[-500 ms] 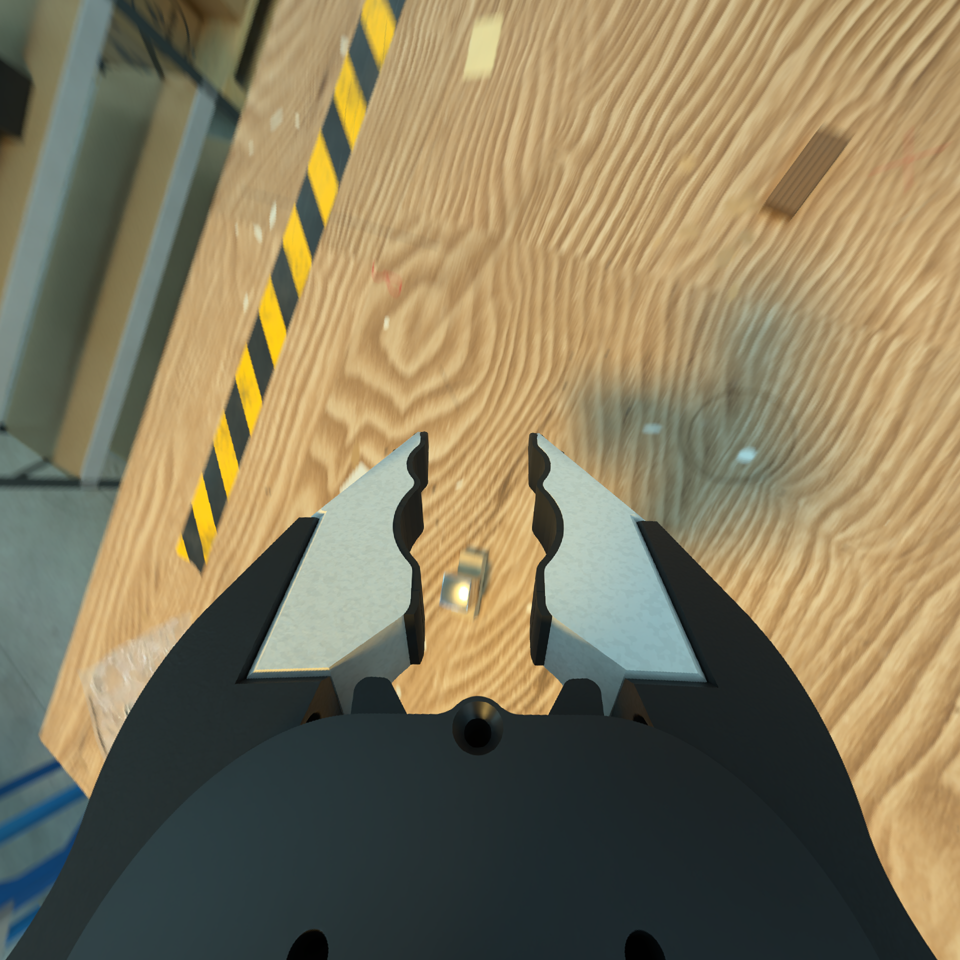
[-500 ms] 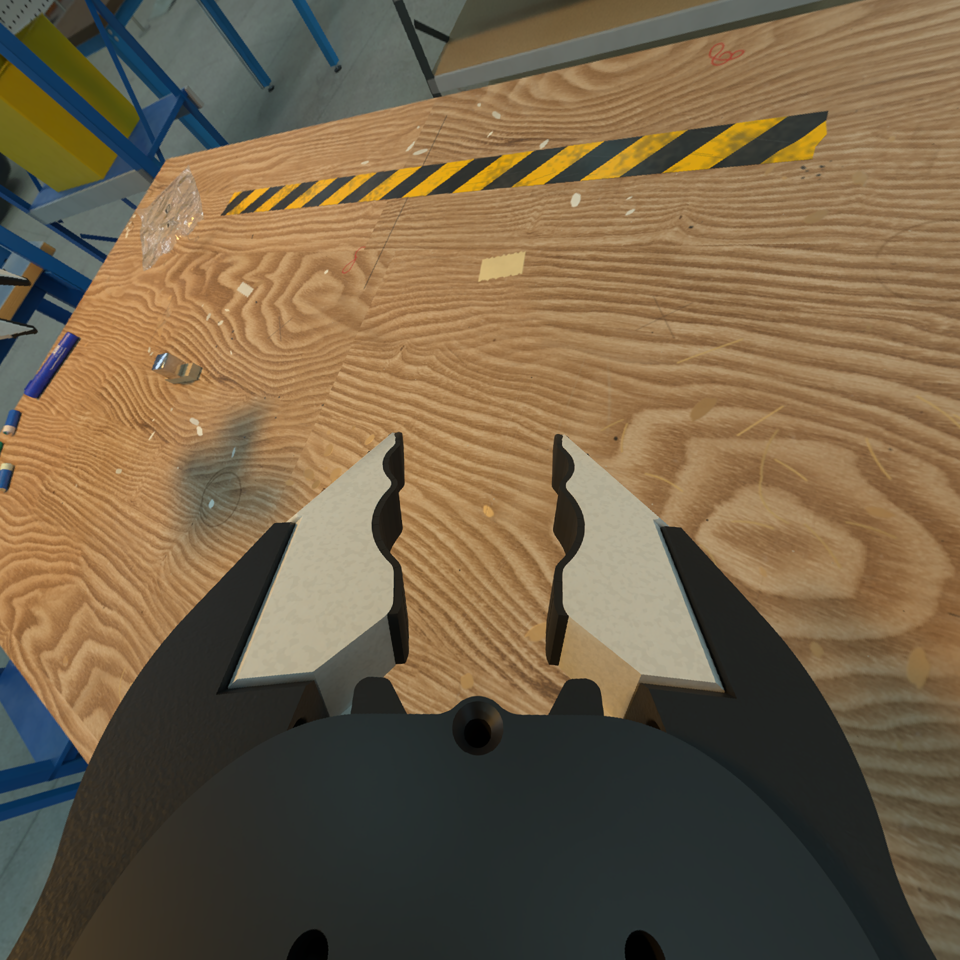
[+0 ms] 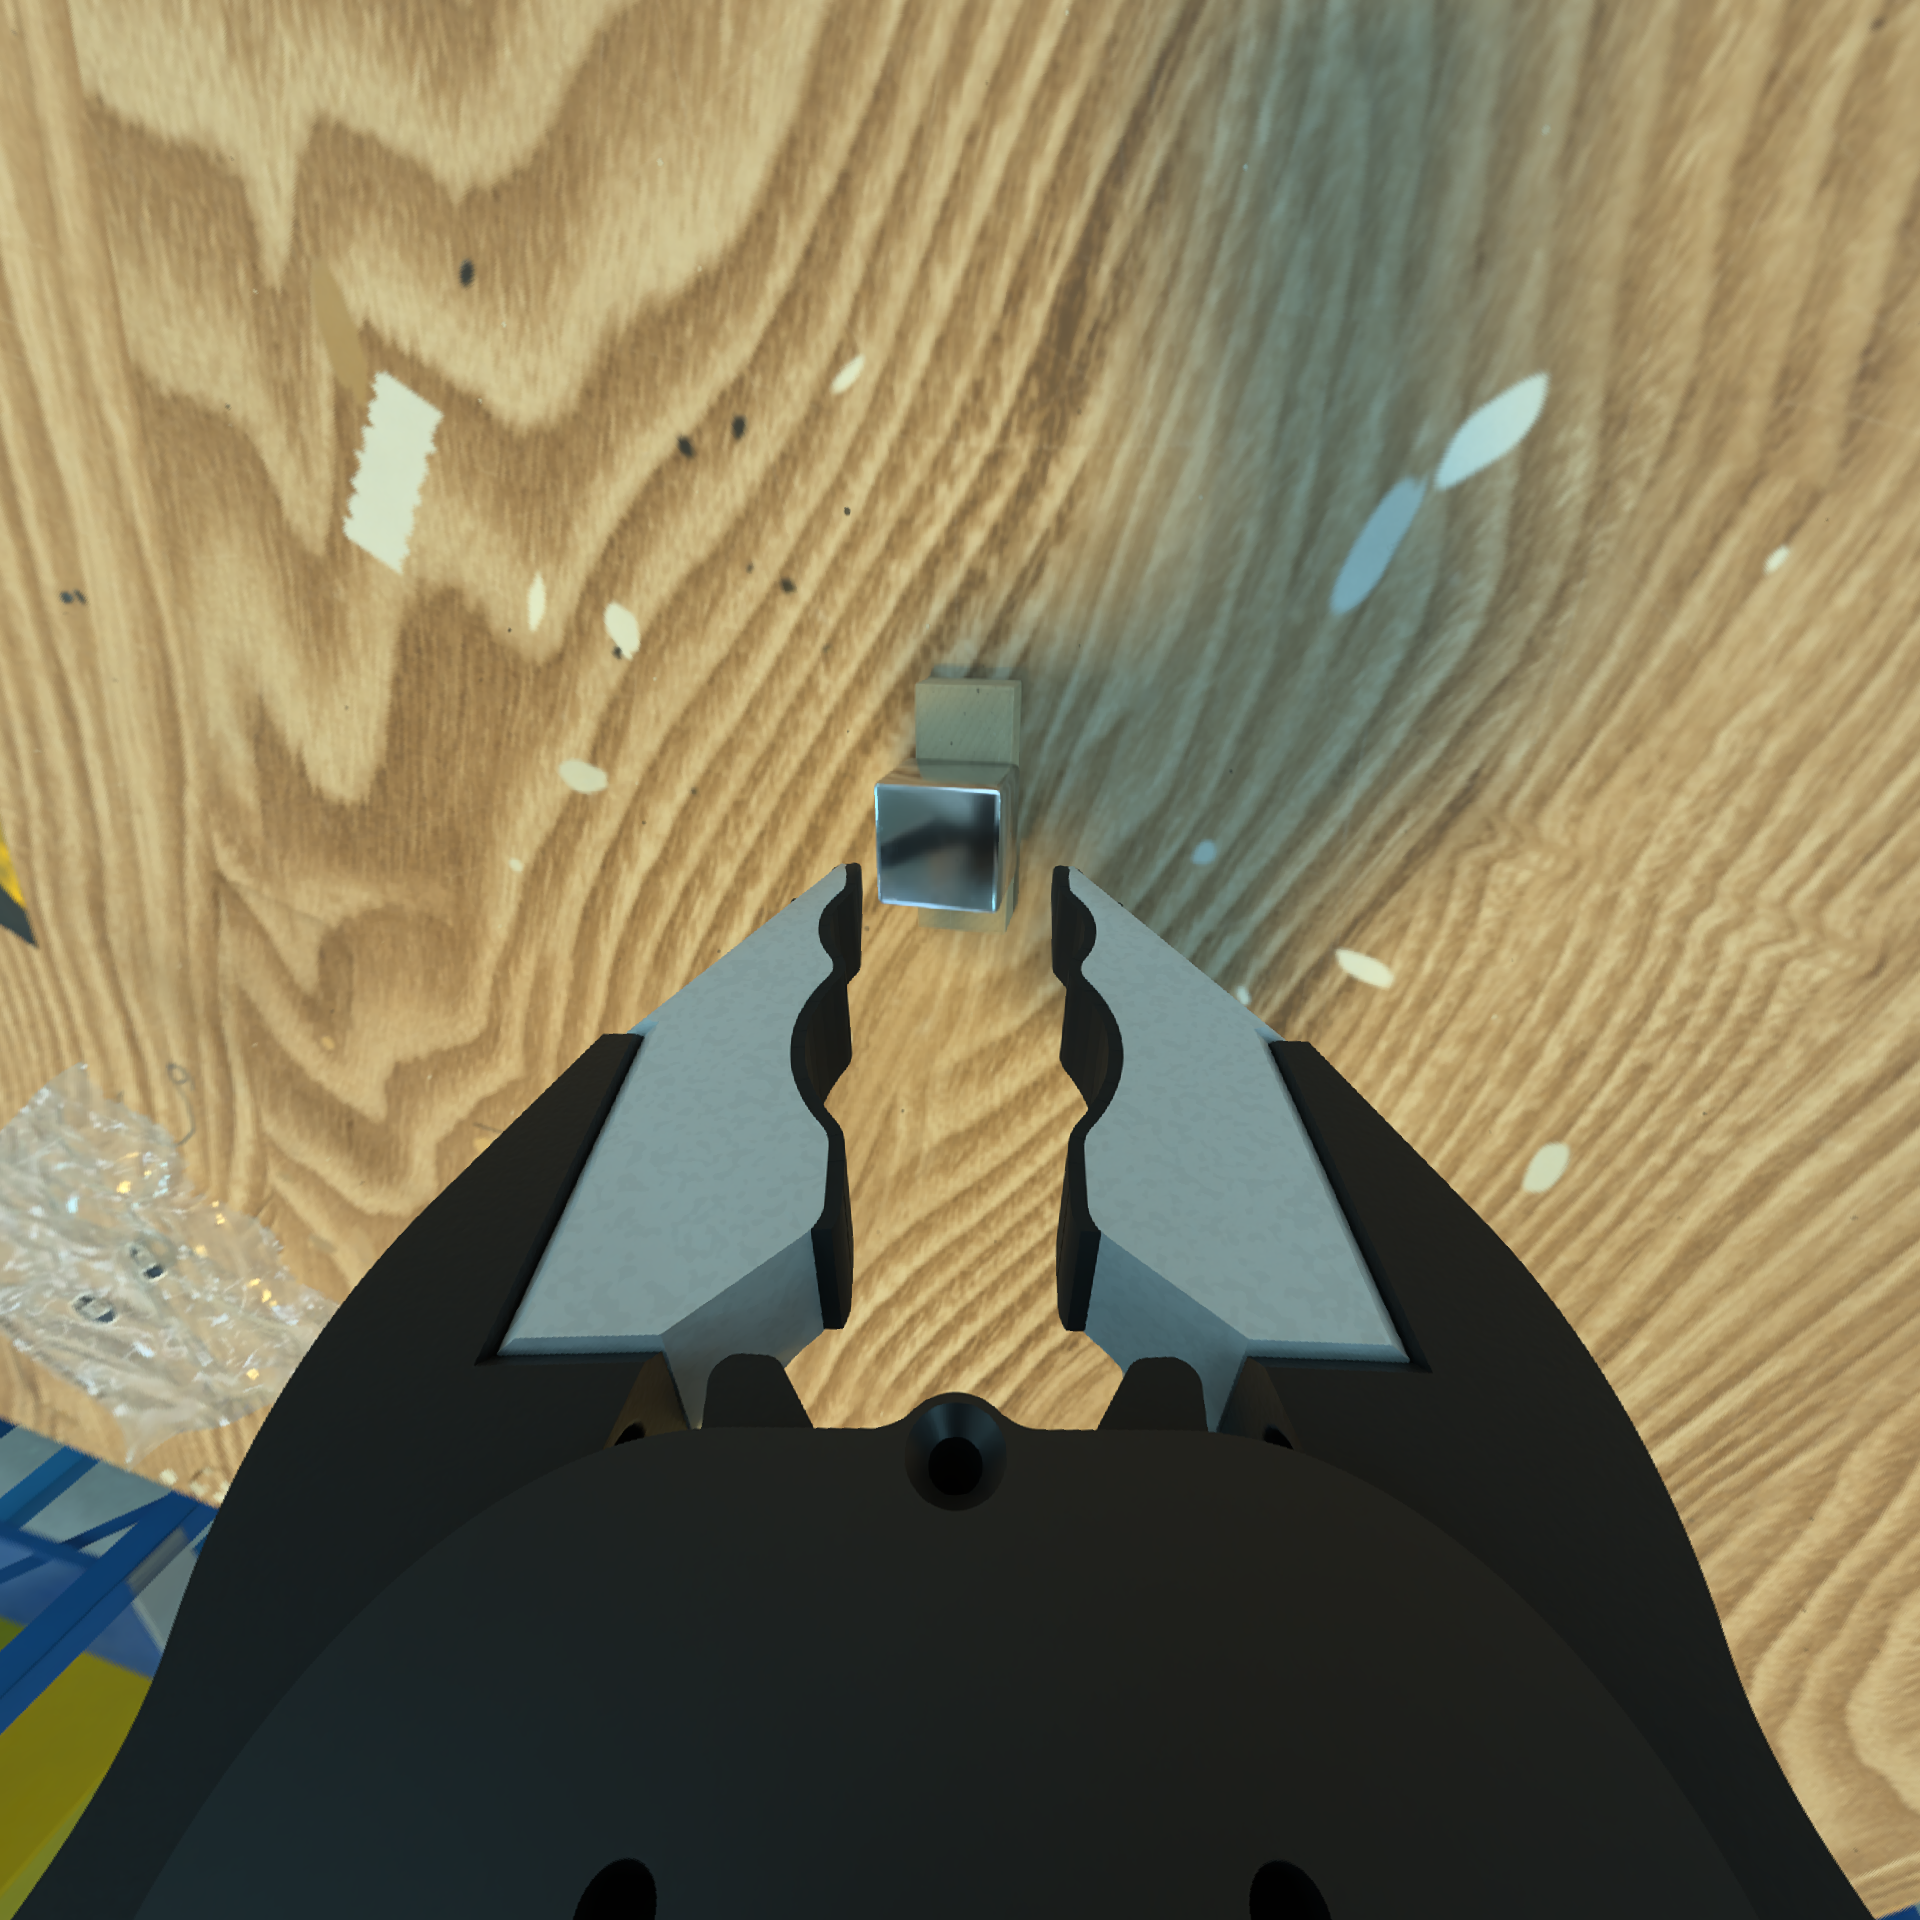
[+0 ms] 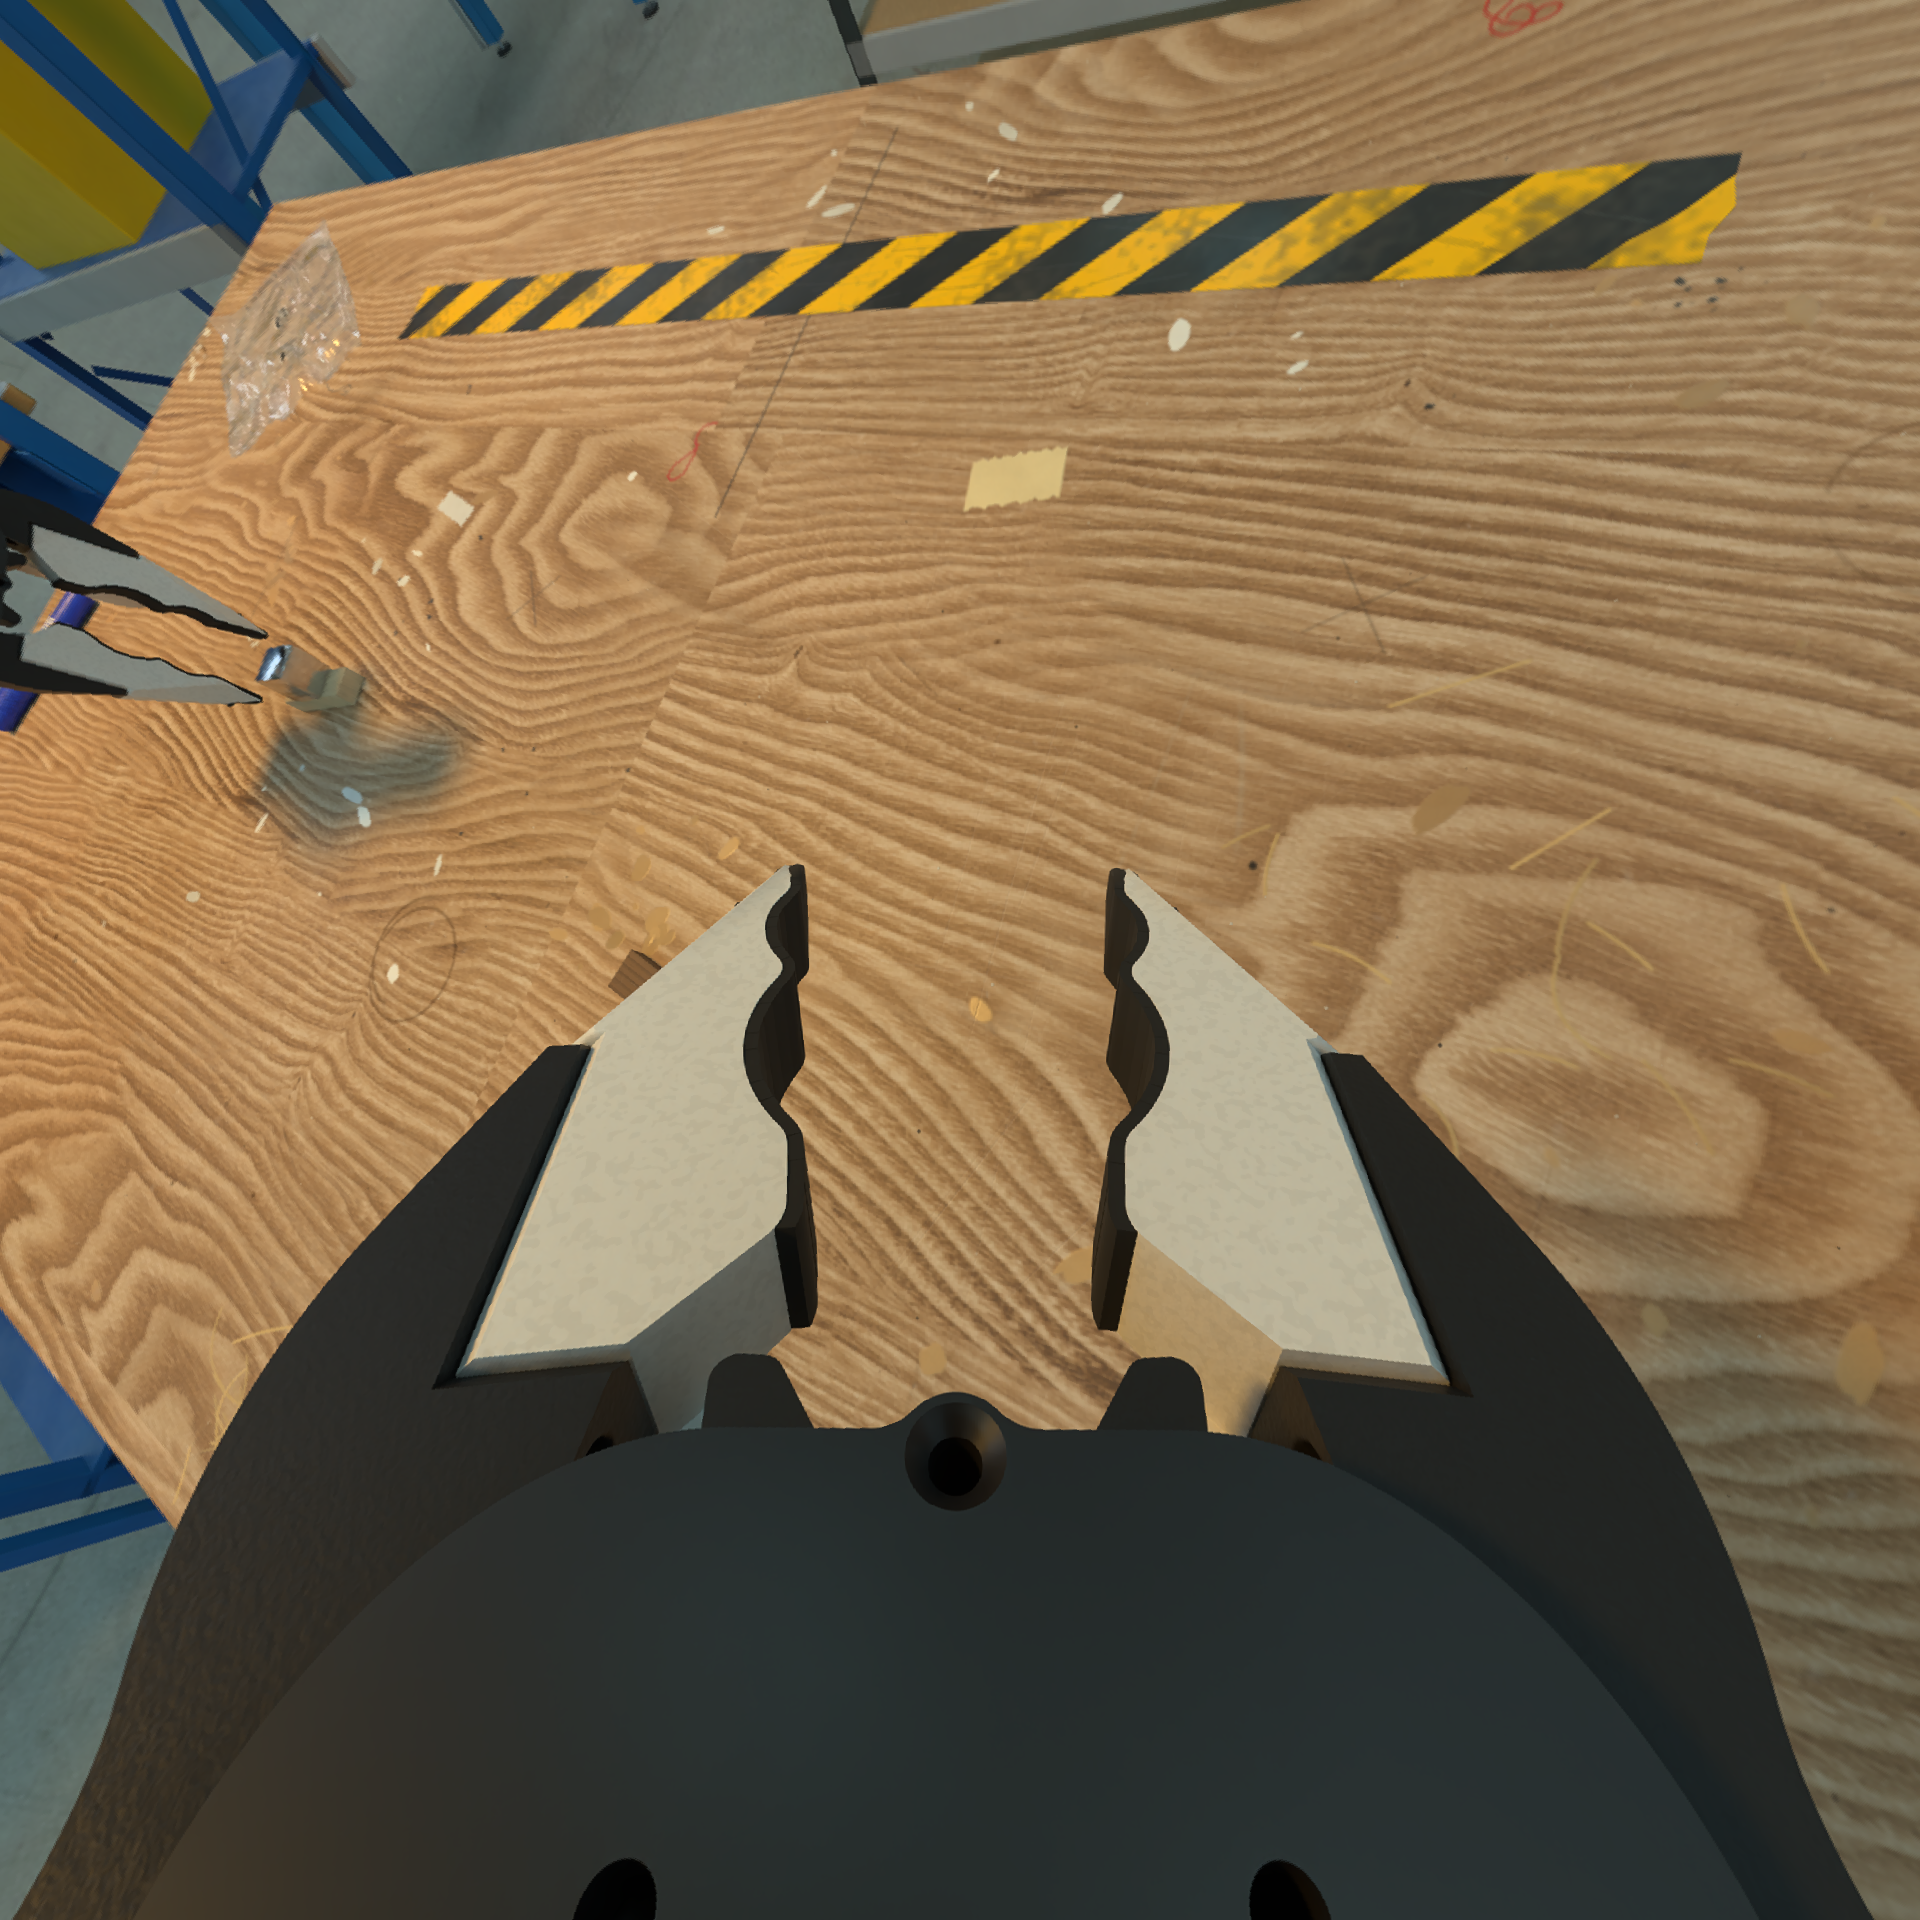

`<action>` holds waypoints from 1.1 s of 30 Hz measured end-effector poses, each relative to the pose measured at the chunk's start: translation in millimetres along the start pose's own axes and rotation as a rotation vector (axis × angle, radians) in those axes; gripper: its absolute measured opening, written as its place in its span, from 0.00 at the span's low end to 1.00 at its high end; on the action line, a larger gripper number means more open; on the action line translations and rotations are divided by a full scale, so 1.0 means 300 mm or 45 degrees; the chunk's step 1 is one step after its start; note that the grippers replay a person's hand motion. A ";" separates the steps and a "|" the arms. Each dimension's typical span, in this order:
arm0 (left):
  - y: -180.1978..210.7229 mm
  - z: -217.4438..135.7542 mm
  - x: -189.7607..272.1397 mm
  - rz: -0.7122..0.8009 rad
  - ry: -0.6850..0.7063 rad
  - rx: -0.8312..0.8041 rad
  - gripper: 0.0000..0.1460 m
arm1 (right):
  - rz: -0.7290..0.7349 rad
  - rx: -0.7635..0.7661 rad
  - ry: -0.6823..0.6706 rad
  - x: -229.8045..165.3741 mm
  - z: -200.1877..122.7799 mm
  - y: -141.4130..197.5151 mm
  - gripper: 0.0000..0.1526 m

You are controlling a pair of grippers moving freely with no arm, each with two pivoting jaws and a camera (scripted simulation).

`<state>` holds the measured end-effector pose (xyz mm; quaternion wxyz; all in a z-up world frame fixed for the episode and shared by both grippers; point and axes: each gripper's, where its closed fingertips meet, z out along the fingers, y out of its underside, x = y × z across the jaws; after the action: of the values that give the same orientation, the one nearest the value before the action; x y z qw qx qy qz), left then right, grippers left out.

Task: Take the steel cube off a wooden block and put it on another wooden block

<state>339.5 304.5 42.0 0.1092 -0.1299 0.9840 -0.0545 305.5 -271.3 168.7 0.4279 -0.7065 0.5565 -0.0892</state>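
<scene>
The steel cube [image 3: 940,860] is shiny and sits on the near end of a pale wooden block [image 3: 966,722]. My left gripper [image 3: 956,888] is open and empty, its fingertips just short of the cube on either side. In the right wrist view the left gripper [image 4: 260,665] shows at the far left, with the cube [image 4: 275,662] and the pale block [image 4: 335,686] at its tips. My right gripper [image 4: 956,883] is open and empty above bare table. A small dark brown wooden block [image 4: 632,975] peeks out beside its left finger, partly hidden.
A wooden table [image 4: 1351,623] carries a yellow-black hazard tape strip [image 4: 1070,249] at the back, crumpled clear plastic [image 4: 286,332] near the left corner, a scrap of masking tape [image 4: 1016,478] and a dark stain [image 4: 353,769]. Blue shelving [image 4: 62,436] stands past the left edge.
My left gripper has dropped close to the table and come up behind the cube, which now sits just past its fingertips. It has entered the right wrist view. My right gripper has barely moved.
</scene>
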 end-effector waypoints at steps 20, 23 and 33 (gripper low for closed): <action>-0.262 -0.416 -0.088 0.097 -0.331 0.294 0.19 | 0.014 -0.028 -0.002 0.021 0.013 0.020 0.38; -0.456 -0.538 0.012 0.172 -0.316 0.408 0.19 | 0.015 -0.027 0.001 0.020 0.013 0.019 0.38; -0.917 -0.180 0.496 0.489 0.038 0.339 0.19 | -0.024 -0.043 -0.020 -0.016 0.021 0.021 0.38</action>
<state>254.2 4.7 101.8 0.1191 0.0760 0.9763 -0.1638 303.1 -264.0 162.1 0.4196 -0.7195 0.5478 -0.0782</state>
